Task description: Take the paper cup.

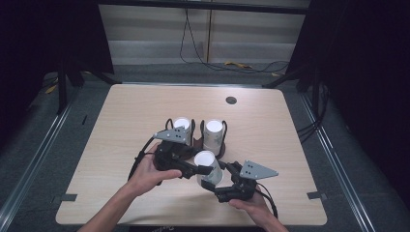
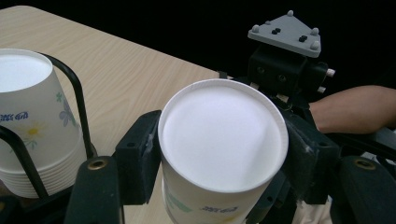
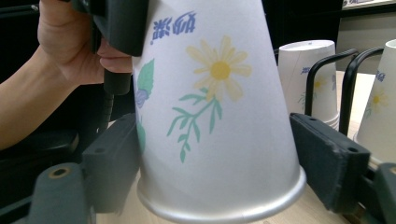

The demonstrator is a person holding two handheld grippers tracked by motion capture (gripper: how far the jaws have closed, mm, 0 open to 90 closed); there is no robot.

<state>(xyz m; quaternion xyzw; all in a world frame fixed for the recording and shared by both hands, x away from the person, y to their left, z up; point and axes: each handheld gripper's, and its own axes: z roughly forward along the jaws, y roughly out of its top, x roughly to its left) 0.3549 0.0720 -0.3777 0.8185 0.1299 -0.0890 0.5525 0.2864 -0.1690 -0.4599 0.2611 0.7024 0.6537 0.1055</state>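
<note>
An upside-down white paper cup (image 1: 205,160) with a daisy print stands near the table's front, between both grippers. My left gripper (image 1: 205,169) comes in from the left and is shut on the cup's upper part; in the left gripper view its pads (image 2: 140,158) press both sides of the cup (image 2: 222,135). From the front right, my right gripper (image 1: 213,186) reaches the cup's lower part. In the right gripper view its pads (image 3: 114,158) lie against the cup (image 3: 215,93) just above the rolled rim. The rim hangs a little above the table.
Behind the cup a black wire holder (image 1: 196,140) carries two stacks of upside-down cups (image 1: 181,123) (image 1: 213,131). A round cable hole (image 1: 231,100) sits near the table's far edge. The table's left and right sides are bare wood.
</note>
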